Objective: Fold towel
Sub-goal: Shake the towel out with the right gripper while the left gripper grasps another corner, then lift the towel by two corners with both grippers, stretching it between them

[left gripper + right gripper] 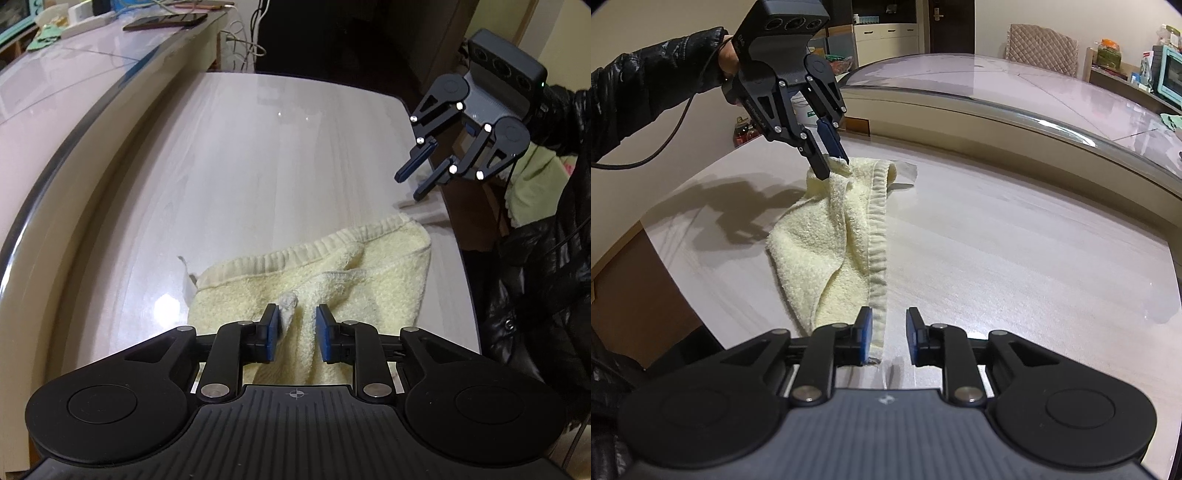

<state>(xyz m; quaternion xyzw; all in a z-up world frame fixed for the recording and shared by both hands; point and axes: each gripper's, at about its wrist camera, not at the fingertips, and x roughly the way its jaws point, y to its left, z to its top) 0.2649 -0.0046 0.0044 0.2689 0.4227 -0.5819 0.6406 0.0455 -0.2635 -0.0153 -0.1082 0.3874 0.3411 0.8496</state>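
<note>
Left gripper [297, 332] fingers sit at a narrow setting with a raised ridge of the pale yellow towel [388, 273] between the blue pads. In the right wrist view, the same gripper [829, 158] is angled downward, and the towel [812, 236] rises to a peak at its fingertips, which hold that fold clear of the surface [997, 240].

Towel position relative to the left fingers:
- The gripped ridge runs straight forward from between the fingers.
- The main body lies crumpled on the surface [258, 166], ahead of and to either side of the fingers.
- The ribbed hem lies beyond the fingertips and runs toward the far right corner of the towel.

Right gripper [888, 332] fingers are spread and hold nothing. In the left wrist view, this gripper [417, 181] hangs above the right edge of the surface, apart from the towel, with its fingertips pointing down toward the near towel corner.

Towel position relative to the right fingers:
- The ribbed hem runs from the left gripper's fingertips toward the right gripper and passes just inside the left finger.
- The bulk of the cloth lies ahead and to the left of the fingers.
- Bare surface lies ahead of the right finger.
</note>
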